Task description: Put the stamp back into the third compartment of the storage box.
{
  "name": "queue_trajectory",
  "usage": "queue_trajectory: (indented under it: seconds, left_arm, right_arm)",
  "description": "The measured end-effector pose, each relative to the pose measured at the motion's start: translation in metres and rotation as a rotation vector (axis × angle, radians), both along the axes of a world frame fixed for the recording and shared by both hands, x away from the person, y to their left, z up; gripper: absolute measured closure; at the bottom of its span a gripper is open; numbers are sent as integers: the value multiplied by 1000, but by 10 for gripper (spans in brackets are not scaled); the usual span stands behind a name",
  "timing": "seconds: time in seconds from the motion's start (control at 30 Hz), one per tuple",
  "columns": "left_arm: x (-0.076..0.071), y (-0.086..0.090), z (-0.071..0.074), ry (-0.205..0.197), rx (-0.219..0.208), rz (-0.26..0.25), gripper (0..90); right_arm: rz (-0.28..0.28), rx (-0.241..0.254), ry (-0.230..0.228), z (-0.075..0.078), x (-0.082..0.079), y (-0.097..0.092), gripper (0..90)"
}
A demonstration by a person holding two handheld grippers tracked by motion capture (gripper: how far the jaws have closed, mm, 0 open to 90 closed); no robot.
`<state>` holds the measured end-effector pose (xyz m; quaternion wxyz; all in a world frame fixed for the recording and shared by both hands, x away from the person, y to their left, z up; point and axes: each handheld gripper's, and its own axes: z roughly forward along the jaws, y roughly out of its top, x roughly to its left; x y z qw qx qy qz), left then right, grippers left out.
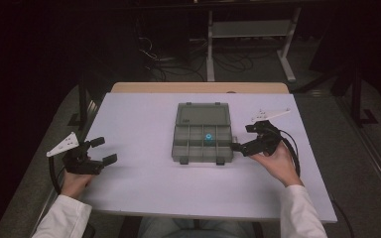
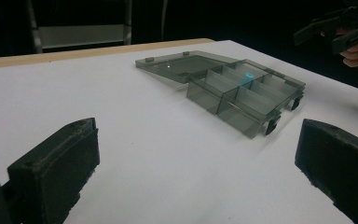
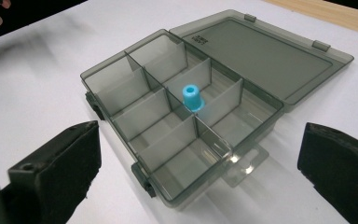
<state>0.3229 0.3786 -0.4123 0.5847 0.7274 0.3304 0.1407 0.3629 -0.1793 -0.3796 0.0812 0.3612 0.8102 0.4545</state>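
High view: smoky clear plastic compartment box (image 1: 202, 139), lid open, sat mid white table (image 1: 139, 148); small blue cylindrical cap (image 1: 209, 137) in a middle cell. Left gripper (image 1: 104, 150) at 9 o'clock, well apart, jaws wide, empty. Right gripper (image 1: 242, 137) at 3 o'clock, just beside box, jaws spread, empty.
Left gripper view: box at 1 o'clock beyond jaws.
Right gripper view: cap upright at 12 o'clock between spread jaws, farther off.

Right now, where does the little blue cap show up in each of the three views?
High view: the blue cap sits in a middle compartment of the open organizer box.
Left gripper view: upper right, inside the box.
Right gripper view: centre, upright.
Shared landmark: the flat-open lid.
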Motion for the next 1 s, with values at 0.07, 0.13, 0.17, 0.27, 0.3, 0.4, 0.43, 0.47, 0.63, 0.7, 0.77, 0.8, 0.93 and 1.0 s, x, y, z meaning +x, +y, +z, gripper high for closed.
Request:
queue_trajectory:
  seconds: [0.07, 0.13, 0.17, 0.27, 0.3, 0.4, 0.43, 0.47, 0.63, 0.7, 0.77, 0.8, 0.93, 1.0]
  left_arm:
    - [0, 0, 0, 0, -1, 1, 0]
    - [0, 0, 0, 1, -4, 2, 0]
    - [0, 0, 0, 1, 1, 1, 0]
    - [0, 0, 0, -1, -1, 1, 0]
    - [0, 0, 0, 0, -1, 2, 0]
    - [0, 0, 0, 0, -6, 2, 0]
    - [0, 0, 0, -1, -4, 1, 0]
    - [0, 0, 0, 0, -4, 2, 0]
    - [0, 0, 0, -1, -3, 1, 0]
    - [0, 0, 0, 0, -3, 1, 0]
    - [0, 0, 0, -1, -3, 1, 0]
    - [0, 0, 0, 0, -4, 1, 0]
    - [0, 0, 0, -2, -3, -1, 0]
    - [0, 0, 0, 0, -1, 1, 0]
  right_arm:
    - [-3, 5, -4, -2, -2, -2, 0]
    - [-2, 6, -3, -4, -4, -4, 0]
    - [-10, 9, 10, -4, -6, -5, 0]
    - [-10, 29, 7, -6, -8, -8, 0]
    - [-8, 31, -5, -7, -9, -9, 0]
    - [-13, 51, 3, -9, -13, -11, 0]
    - [-15, 58, 4, -10, -14, -12, 0]
    - [-17, 57, 5, -11, -15, -12, 0]
    - [-19, 78, 2, -17, -21, -14, 0]
    - [-28, 78, 6, -18, -24, -15, 0]
    - [-33, 91, 0, -19, -27, -16, 0]
    - [-32, 96, -8, -20, -28, -17, 0]
    - [-51, 110, -14, -23, -34, -20, 0]
    - [-59, 109, -22, -23, -36, -22, 0]
